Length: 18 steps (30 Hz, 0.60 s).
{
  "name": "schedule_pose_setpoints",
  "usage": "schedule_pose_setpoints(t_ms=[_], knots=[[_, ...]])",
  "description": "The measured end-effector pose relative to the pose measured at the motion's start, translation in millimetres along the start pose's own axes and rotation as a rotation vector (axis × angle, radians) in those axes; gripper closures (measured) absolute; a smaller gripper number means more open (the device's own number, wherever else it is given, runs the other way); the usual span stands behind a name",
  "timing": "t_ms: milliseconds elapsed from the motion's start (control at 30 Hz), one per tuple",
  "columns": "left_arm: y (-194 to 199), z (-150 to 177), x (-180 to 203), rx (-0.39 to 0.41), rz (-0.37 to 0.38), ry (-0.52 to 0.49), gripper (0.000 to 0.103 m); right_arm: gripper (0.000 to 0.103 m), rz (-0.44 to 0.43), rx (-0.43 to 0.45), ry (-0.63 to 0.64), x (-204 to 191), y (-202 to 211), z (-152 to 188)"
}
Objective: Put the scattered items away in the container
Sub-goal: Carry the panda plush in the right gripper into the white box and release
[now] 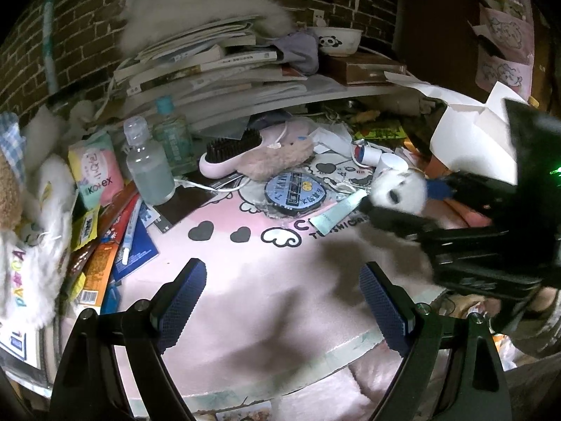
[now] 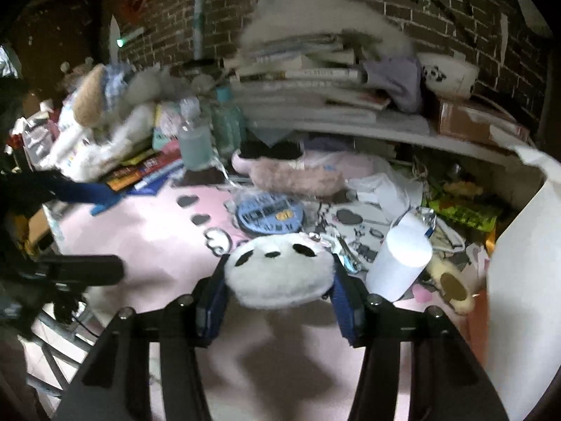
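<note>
My right gripper (image 2: 278,280) is shut on a white fluffy panda pouch (image 2: 278,275) with black eye patches and holds it above the pink mat (image 2: 157,245). In the left wrist view the same pouch (image 1: 398,193) hangs in the right gripper (image 1: 403,200) at the right. My left gripper (image 1: 280,298) is open and empty, low over the pink mat (image 1: 263,273). A white open box (image 1: 470,140) stands at the far right; its wall (image 2: 519,263) fills the right edge of the right wrist view. A blue round packet (image 1: 294,191), a mint tube (image 1: 338,212) and a white cylinder (image 2: 401,263) lie on the mat.
A pink hairbrush (image 1: 228,156) and a furry pink pouch (image 1: 277,158) lie behind the packet. Two bottles (image 1: 149,166), a tissue pack (image 1: 96,170), snack packs (image 1: 101,266) and plush toys (image 1: 45,210) crowd the left. A shelf of stacked books (image 1: 217,70) and a panda bowl (image 1: 335,40) stand at the back.
</note>
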<state>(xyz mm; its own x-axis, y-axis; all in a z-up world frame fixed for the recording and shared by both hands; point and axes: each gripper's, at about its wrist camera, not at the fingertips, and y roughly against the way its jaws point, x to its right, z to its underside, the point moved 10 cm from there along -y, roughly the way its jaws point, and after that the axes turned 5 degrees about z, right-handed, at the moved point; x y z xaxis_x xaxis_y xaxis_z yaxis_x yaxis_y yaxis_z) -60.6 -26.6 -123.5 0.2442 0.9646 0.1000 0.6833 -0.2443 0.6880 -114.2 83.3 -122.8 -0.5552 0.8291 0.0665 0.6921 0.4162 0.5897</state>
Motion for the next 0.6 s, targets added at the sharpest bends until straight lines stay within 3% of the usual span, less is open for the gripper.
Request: schedule_pose_setpoints(t_ms=[133, 300, 433, 600], knots=[[-1.7, -1.7, 0.4, -0.002, -0.004, -0.002, 0.016, 0.054, -0.05, 0.045, -0.016, -1.2, 30.0, -14.8], [-4.1, -4.8, 6.0, -0.003, 0.001, -0.022, 0.016, 0.054, -0.038, 0.108, -0.023, 15.4, 69.3, -34.2], [-6.1, -8.4, 10.8, -0.004, 0.003, -0.035, 0.016, 0.054, 0.046, 0.125, -0.039, 51.8, 98.8, -44.1], [-8.7, -10.8, 14.6, -0.01, 0.003, -0.042, 0.015, 0.054, 0.161, 0.058, -0.089, 111.0, 117.8, -40.6]])
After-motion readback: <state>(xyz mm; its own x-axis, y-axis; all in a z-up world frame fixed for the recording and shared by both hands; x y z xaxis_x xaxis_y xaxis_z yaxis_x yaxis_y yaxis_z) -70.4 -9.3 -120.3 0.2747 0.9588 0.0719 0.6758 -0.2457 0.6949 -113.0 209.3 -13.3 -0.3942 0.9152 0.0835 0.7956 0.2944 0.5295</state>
